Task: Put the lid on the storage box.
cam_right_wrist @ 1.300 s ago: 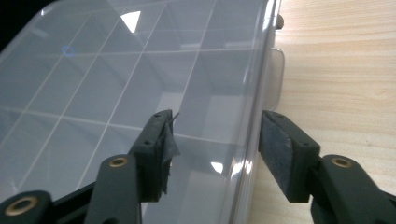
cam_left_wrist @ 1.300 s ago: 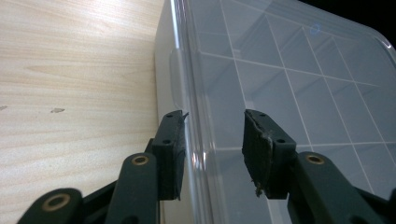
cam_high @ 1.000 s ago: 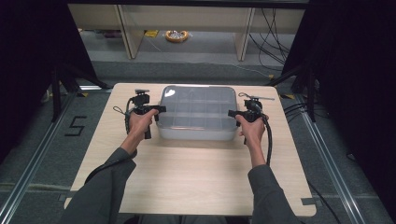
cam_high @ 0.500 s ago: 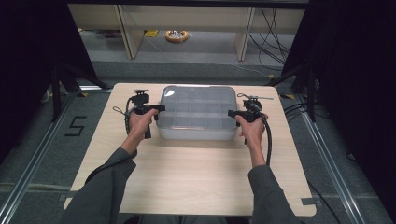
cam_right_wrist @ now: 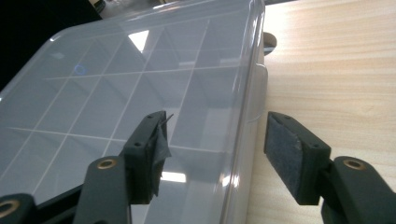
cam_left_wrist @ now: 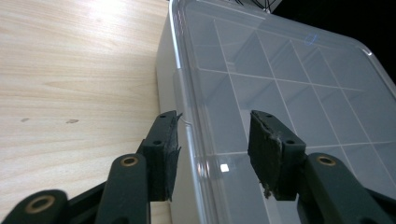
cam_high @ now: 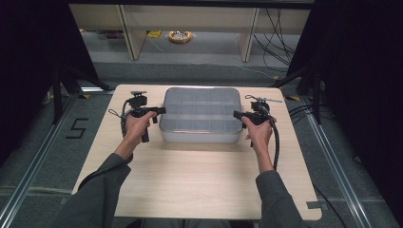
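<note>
Item: clear compartment box (cam_high: 201,115), lid on, centred on my bench (cam_high: 199,180). My left gripper (cam_left_wrist: 215,149) and right gripper (cam_right_wrist: 217,156) straddle its opposite side rims. Jaws have just been opening; pads now stand clear of the plastic.

Your left hand-held gripper (cam_left_wrist: 212,156) straddles the side rim of the clear compartment box (cam_left_wrist: 289,88); its jaws have just been opening, pads off the lid. Pale wooden surface (cam_left_wrist: 70,70) lies alongside.

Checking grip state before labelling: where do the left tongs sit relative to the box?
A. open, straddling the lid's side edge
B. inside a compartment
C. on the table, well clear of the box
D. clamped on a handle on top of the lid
A: in the left gripper view the left tongs stand open, one jaw outside the box edge, the other over the lid.
</note>
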